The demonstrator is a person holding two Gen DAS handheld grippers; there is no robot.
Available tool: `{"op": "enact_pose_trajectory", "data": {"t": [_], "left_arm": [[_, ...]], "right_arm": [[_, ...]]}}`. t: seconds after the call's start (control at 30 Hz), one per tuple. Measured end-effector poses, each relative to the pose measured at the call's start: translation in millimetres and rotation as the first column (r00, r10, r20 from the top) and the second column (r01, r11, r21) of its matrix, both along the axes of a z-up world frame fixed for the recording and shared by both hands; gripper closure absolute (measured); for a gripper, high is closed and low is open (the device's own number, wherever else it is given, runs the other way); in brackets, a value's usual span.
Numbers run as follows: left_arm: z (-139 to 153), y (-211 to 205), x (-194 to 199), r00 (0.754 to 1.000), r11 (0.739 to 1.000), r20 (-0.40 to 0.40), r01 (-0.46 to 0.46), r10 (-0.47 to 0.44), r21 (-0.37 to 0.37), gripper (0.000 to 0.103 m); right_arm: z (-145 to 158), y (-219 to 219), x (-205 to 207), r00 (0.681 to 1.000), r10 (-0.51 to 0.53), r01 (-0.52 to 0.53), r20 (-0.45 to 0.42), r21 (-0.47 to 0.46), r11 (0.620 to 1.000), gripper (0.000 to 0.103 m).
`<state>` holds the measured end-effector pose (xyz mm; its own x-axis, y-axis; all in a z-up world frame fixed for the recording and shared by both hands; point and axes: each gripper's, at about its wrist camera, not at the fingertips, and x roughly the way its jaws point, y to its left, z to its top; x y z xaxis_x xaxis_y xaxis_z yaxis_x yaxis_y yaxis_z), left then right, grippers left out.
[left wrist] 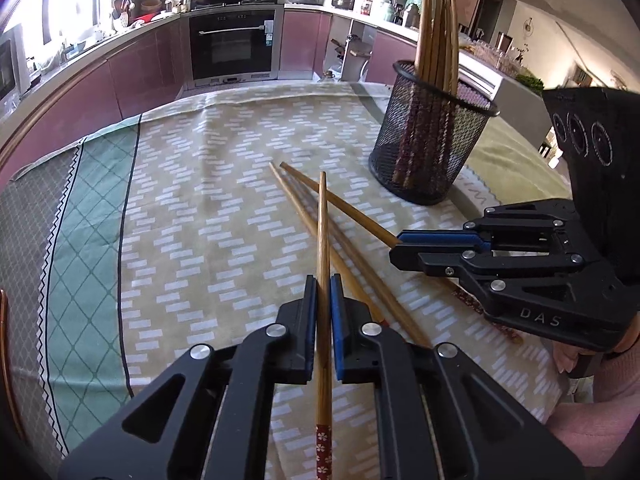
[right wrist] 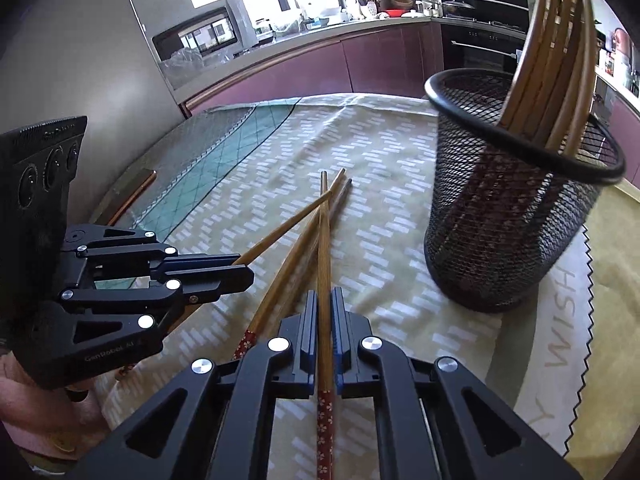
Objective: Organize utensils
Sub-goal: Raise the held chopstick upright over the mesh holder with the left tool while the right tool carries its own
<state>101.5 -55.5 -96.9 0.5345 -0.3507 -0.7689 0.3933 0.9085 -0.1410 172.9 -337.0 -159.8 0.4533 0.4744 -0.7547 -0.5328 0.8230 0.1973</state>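
Left gripper (left wrist: 323,280) is clamped tight on one chopstick (left wrist: 323,240), low centre of the left view. Right gripper (right wrist: 324,296) is likewise clamped on a second chopstick (right wrist: 325,240). Two more chopsticks (left wrist: 356,276) lie crossed on the tablecloth (left wrist: 208,200). The mesh holder (left wrist: 432,140), upper right, stands upright, holding further chopsticks.

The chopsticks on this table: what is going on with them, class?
A person holds a gripper in each hand. The left gripper is shut on one chopstick, and the right gripper is shut on another chopstick. More loose ones lie crossed on the tablecloth. The mesh holder beside them already stands full of chopsticks.
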Motion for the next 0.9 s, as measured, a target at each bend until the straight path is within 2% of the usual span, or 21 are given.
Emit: {"op": "enact_pose_trajectory", "data": {"t": [0.47, 0.9], "left_arm": [[63.8, 6.9, -5.5, 0.992, 0.986, 0.103, 0.082, -0.067, -0.146, 0.096], [121.8, 10.4, -5.9, 0.972, 0.96, 0.221, 0.134, -0.079, -0.246, 0.096]], "right_arm": [[51.2, -53.4, -18.5, 0.992, -0.078, 0.062, 0.098, 0.165, 0.984, 0.097], [100.8, -83.0, -24.7, 0.96, -0.15, 0.096, 0.235, 0.228, 0.969, 0.097]]}}
